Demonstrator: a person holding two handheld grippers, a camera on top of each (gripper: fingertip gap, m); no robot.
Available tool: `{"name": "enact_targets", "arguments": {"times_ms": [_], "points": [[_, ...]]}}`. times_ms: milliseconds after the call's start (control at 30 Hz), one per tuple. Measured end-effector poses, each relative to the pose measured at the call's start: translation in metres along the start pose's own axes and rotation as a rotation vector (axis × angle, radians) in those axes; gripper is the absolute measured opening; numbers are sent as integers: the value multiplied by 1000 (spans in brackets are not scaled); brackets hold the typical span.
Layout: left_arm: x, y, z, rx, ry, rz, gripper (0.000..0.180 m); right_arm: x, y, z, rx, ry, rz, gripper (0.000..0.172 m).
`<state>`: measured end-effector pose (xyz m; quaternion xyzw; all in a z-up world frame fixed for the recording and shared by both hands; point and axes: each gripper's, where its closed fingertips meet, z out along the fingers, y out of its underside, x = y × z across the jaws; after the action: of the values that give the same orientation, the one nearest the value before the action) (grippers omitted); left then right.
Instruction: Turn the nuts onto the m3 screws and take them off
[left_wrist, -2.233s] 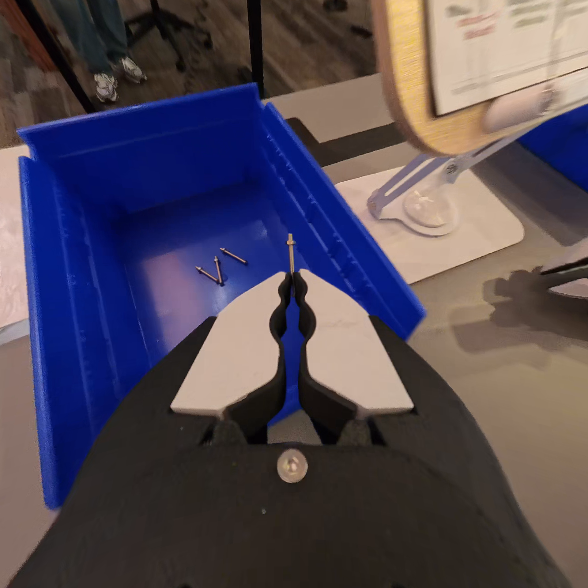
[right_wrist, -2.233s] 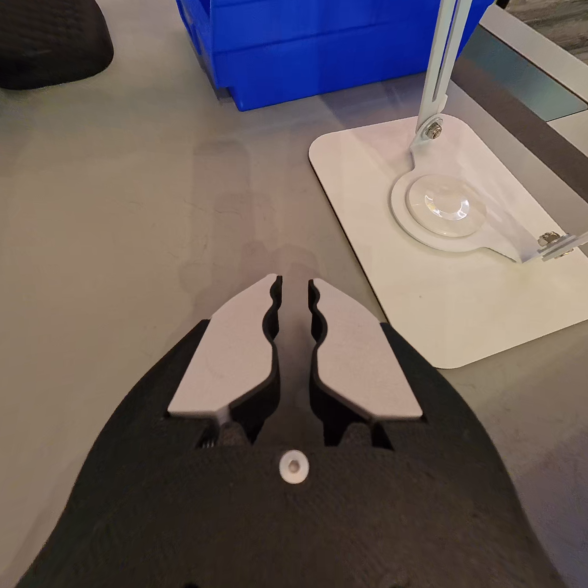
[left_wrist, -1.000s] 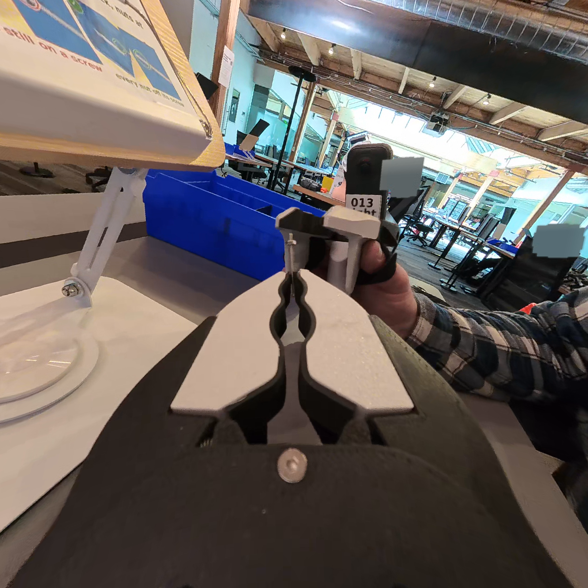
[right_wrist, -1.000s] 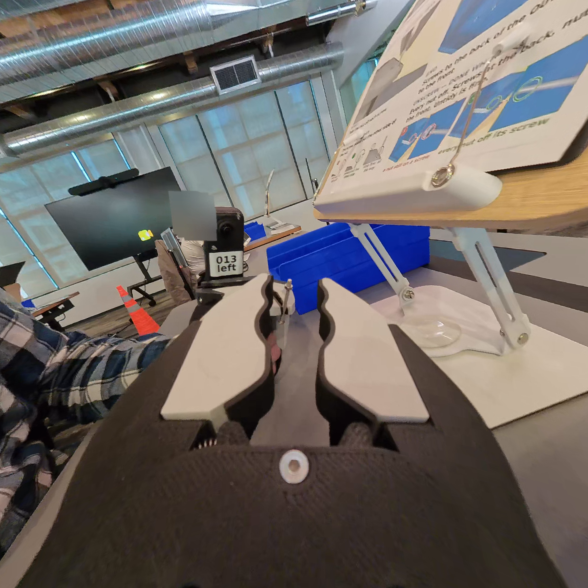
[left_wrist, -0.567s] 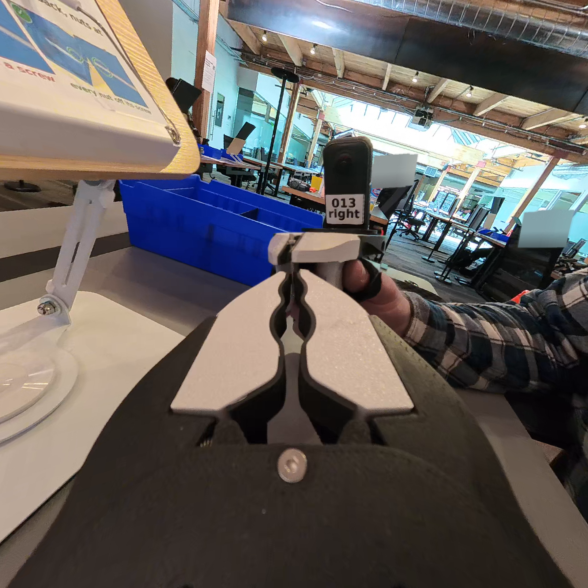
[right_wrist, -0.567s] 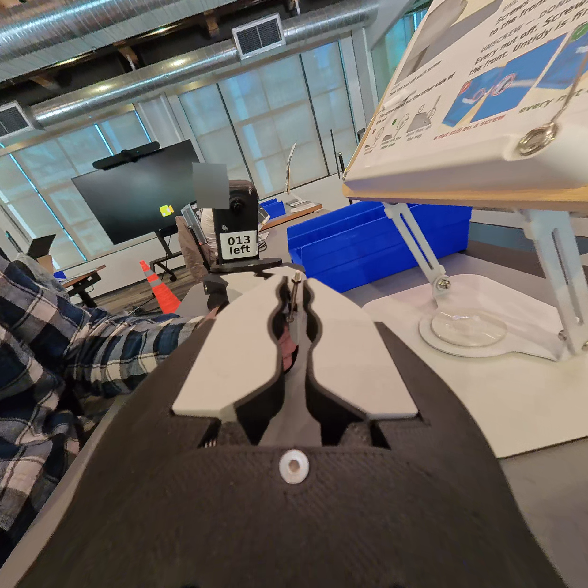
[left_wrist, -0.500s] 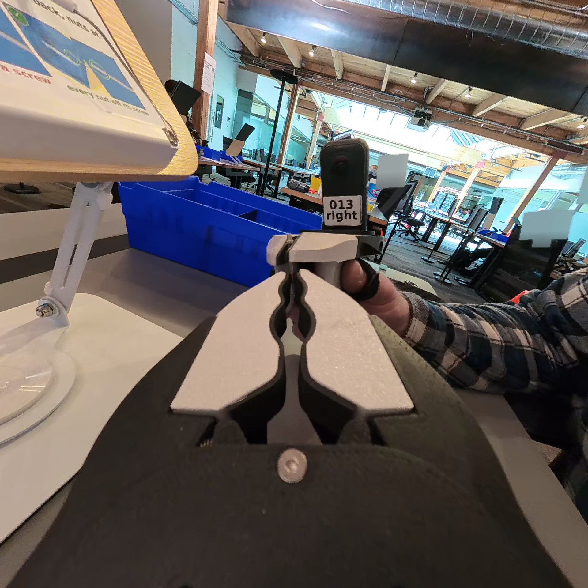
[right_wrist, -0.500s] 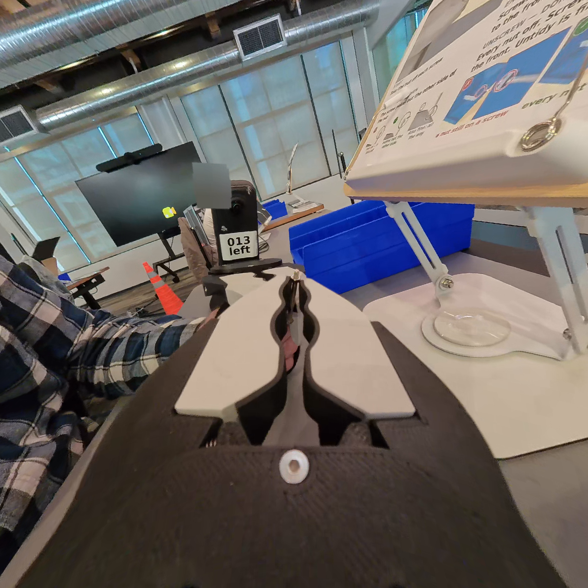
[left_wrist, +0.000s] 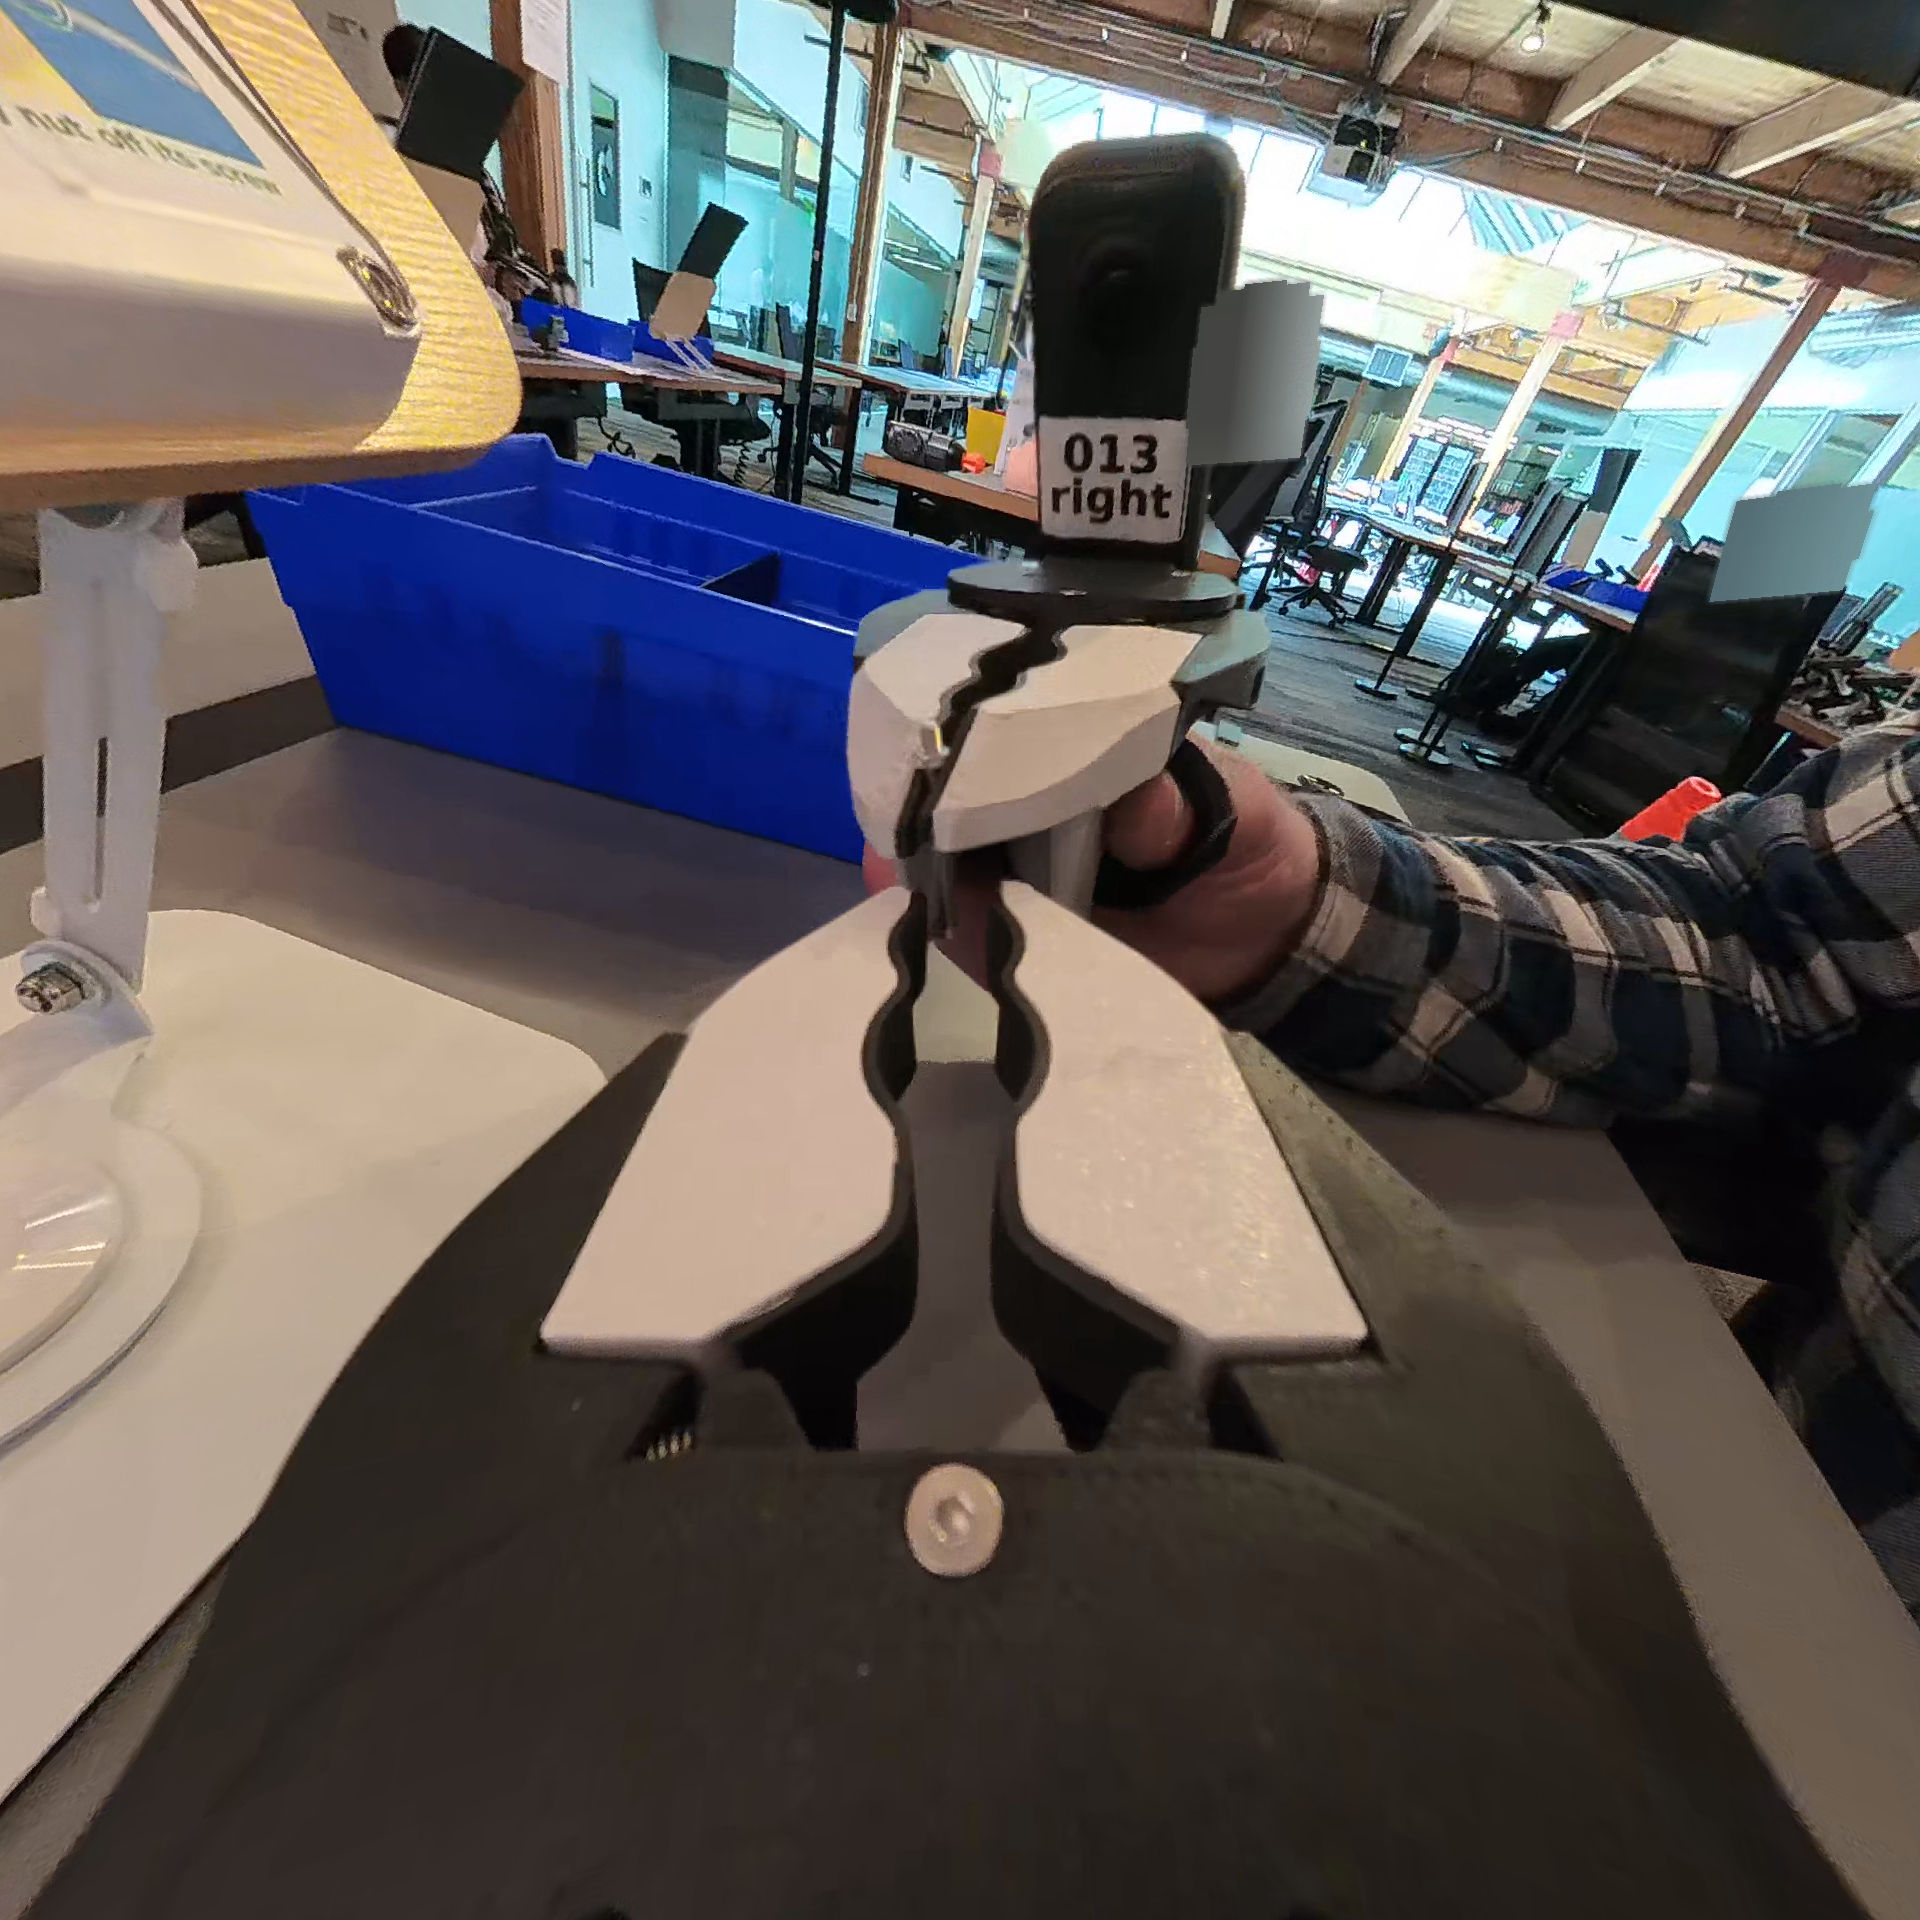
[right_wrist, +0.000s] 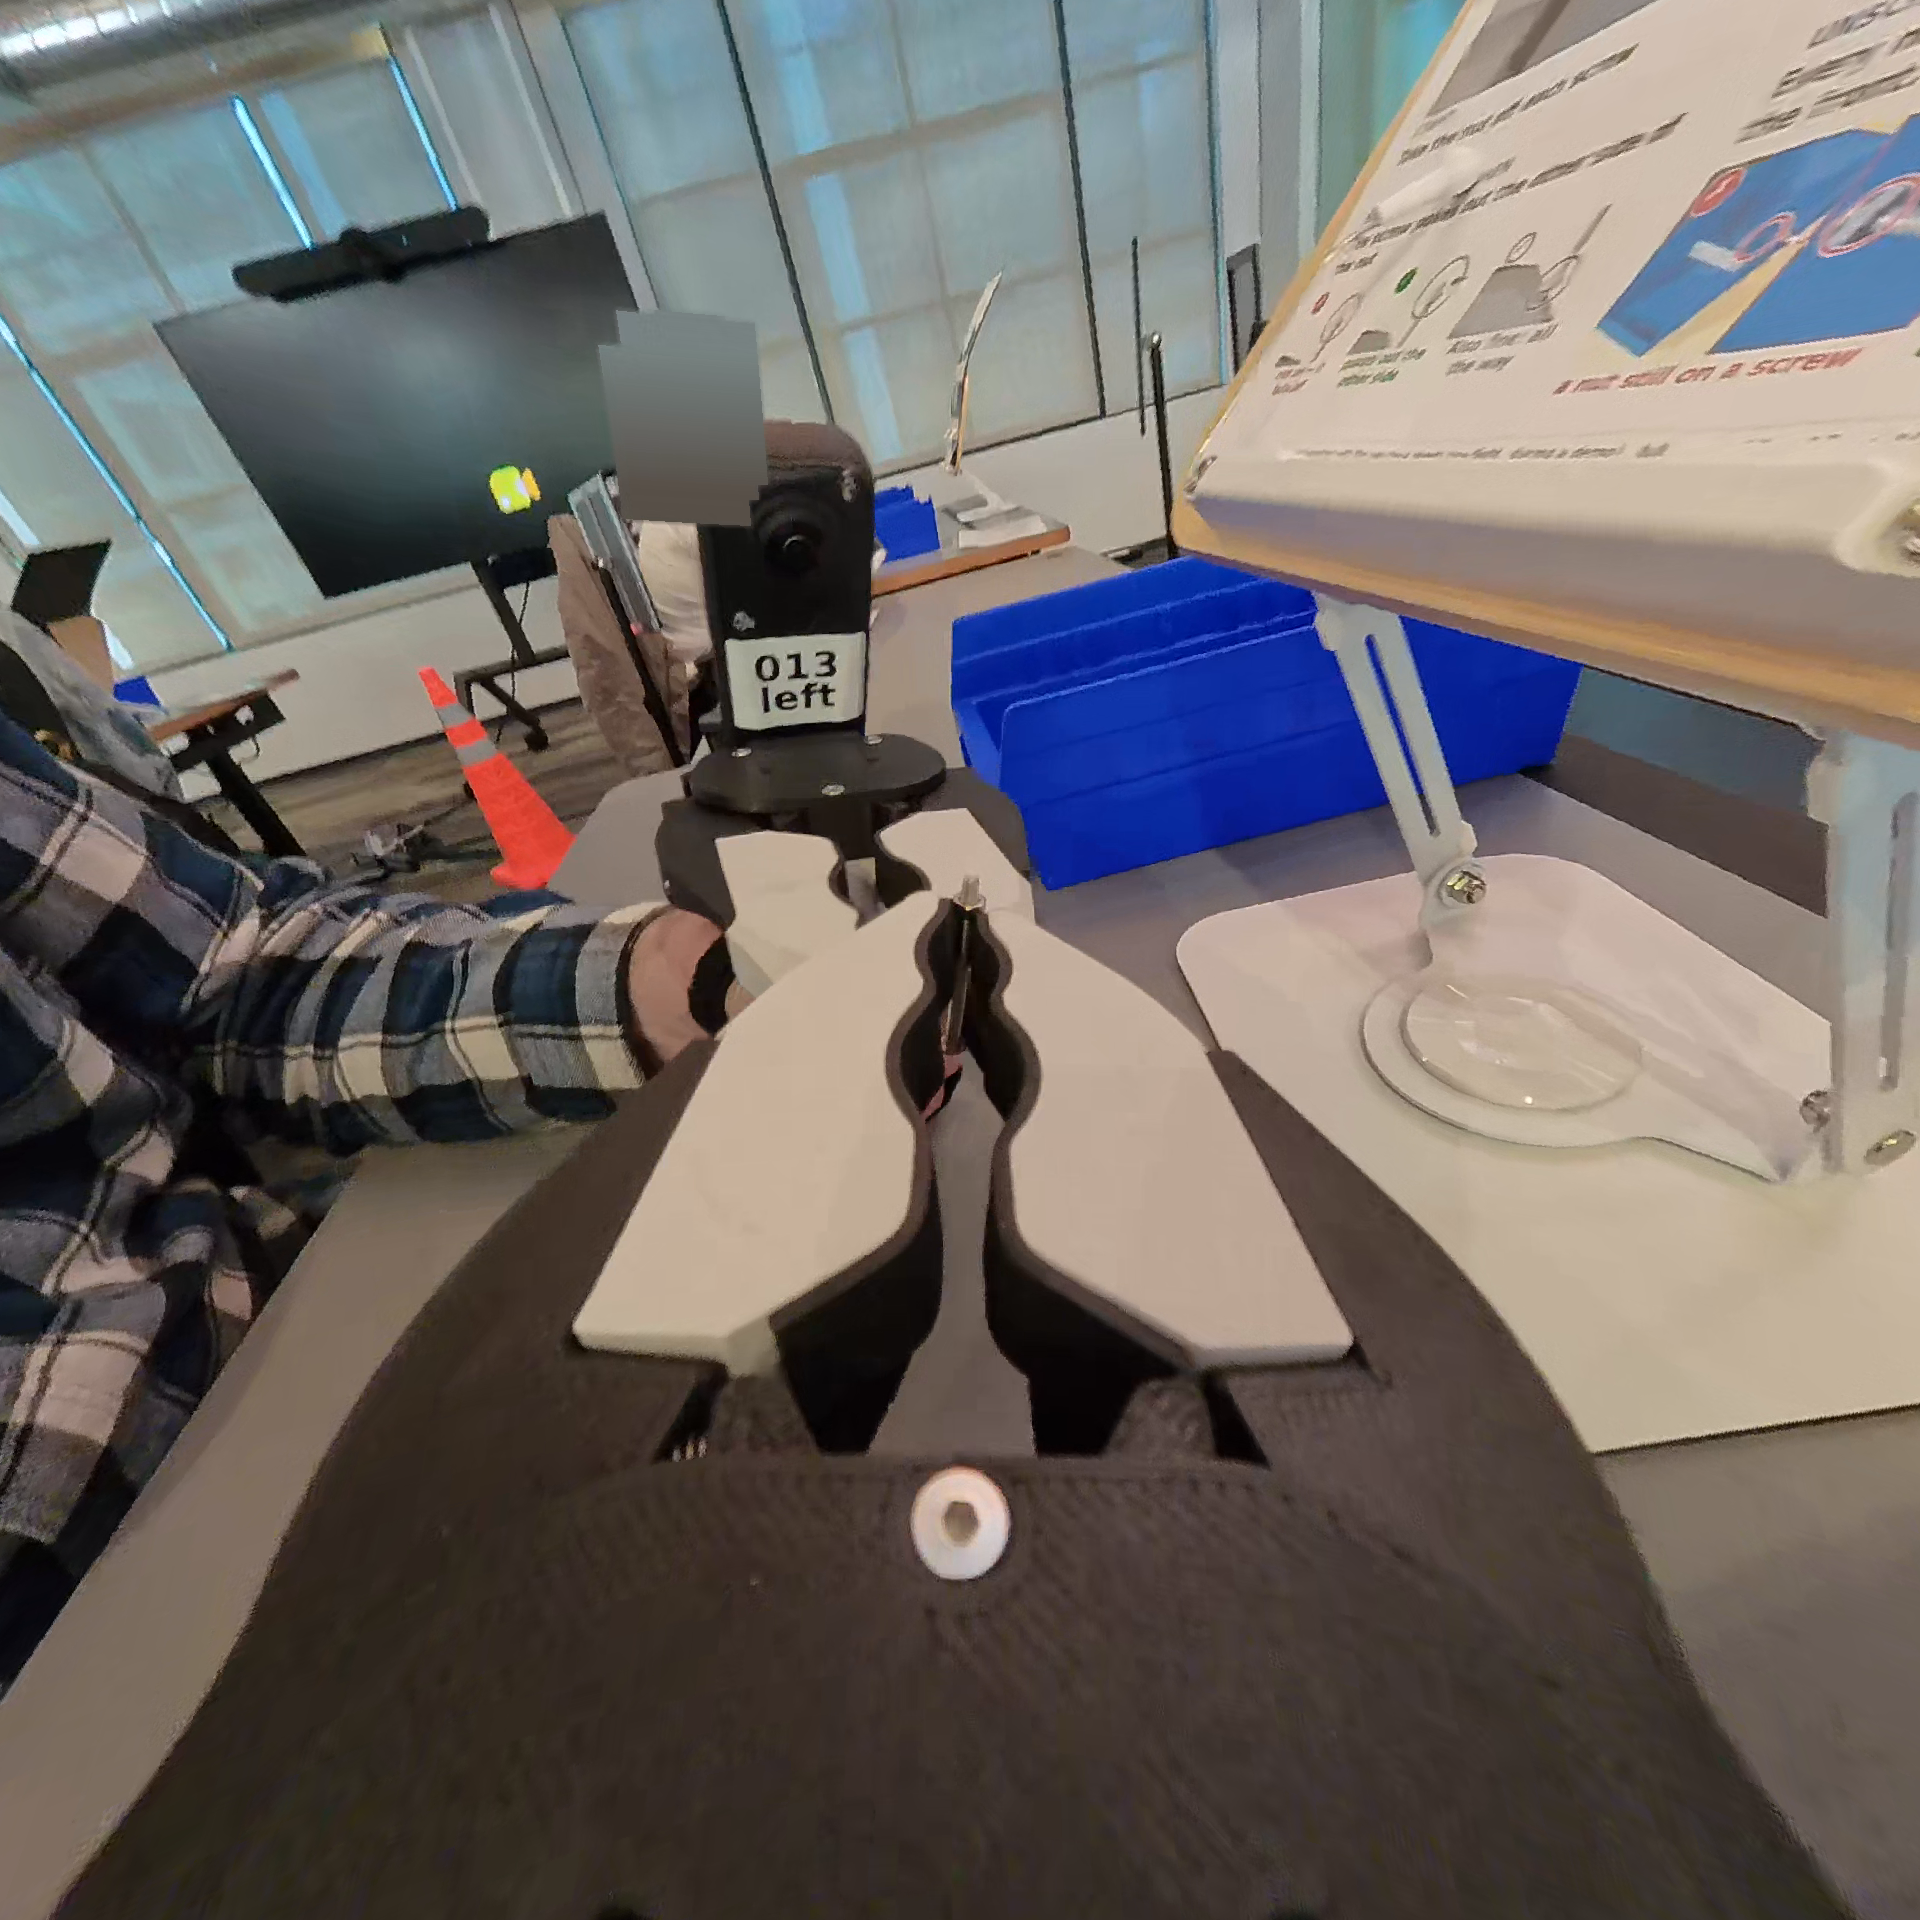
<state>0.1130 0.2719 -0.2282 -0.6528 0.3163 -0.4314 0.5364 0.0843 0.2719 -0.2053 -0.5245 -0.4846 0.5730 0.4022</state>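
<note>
My right gripper is shut on a thin metal screw. The screw stands upright between the pads, and its top end with a small nut pokes out above the fingertips. My left gripper is open, with a narrow gap and nothing between its pads. The two grippers face each other tip to tip above the grey table. In the left wrist view the right gripper is just beyond my fingertips, with a glint of the screw in its seam. The right wrist view shows the left gripper with parted fingers.
A blue bin stands behind on the table; it also shows in the right wrist view. A white stand base carries a tilted instruction board. A person's hand and plaid sleeve hold the grippers. An orange cone stands on the floor. Both grippers' tips are close together, under 4 cm apart.
The left gripper carried the screw up from the bin to the right gripper. The right jaws shut on the screw. The left jaws have now opened and let it go.
</note>
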Motion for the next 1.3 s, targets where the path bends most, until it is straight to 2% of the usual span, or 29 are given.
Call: {"name": "enact_targets", "arguments": {"times_ms": [300,433,700,1300], "points": [[0,2,1,-15,-18,20,4,-2,2,3,-9,-9,-8,4],[-5,-1,-3,-9,-46,27,3,2,-2,0,17,10,-15,25],[-5,3,-2,-60,-83,101,3,4,-5,2,54,38,-39,43],[2,4,1,-77,-80,151,3,11,-2,4,49,95,-39,41]]}}
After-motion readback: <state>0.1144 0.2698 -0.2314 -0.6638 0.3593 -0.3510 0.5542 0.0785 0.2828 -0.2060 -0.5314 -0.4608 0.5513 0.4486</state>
